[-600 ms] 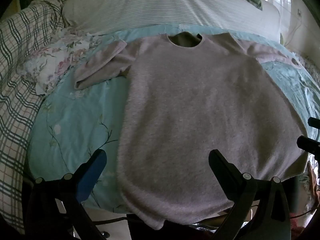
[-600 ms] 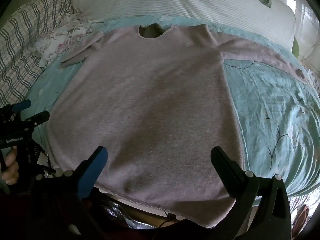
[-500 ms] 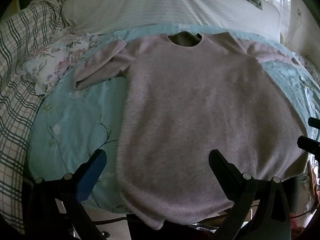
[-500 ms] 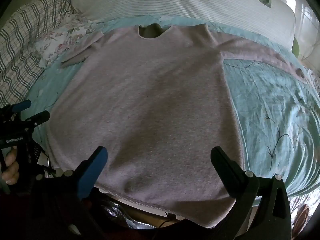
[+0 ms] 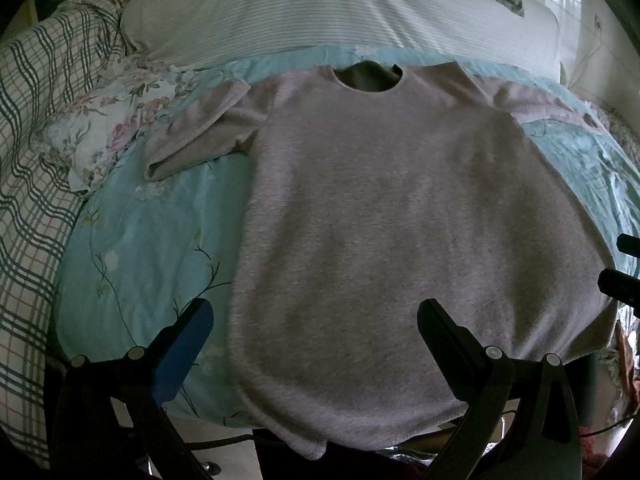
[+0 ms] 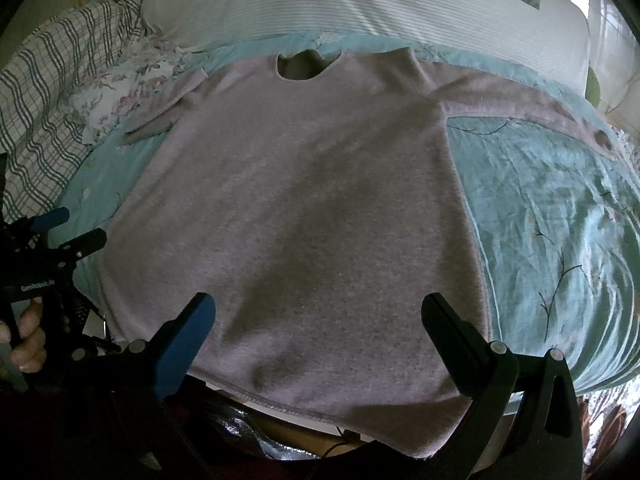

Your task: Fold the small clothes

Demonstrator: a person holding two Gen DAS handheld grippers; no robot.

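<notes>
A grey-pink fleece sweater [image 5: 400, 220] lies spread flat on a turquoise floral bedsheet [image 5: 152, 240], neck hole away from me, hem hanging over the bed's near edge. Its left sleeve [image 5: 192, 140] is folded short; its right sleeve [image 6: 540, 108] stretches out to the right. My left gripper [image 5: 316, 320] is open and empty above the sweater's lower left part. My right gripper [image 6: 318, 312] is open and empty above the sweater [image 6: 312, 208] near its hem. The left gripper also shows at the left edge of the right wrist view [image 6: 76, 228].
A striped white pillow [image 5: 320, 12] lies behind the sweater. A plaid blanket [image 5: 36, 160] and a floral cloth [image 5: 108, 128] lie at the left. The bed's near edge [image 6: 280, 404] runs just below the hem, with dark clutter under it.
</notes>
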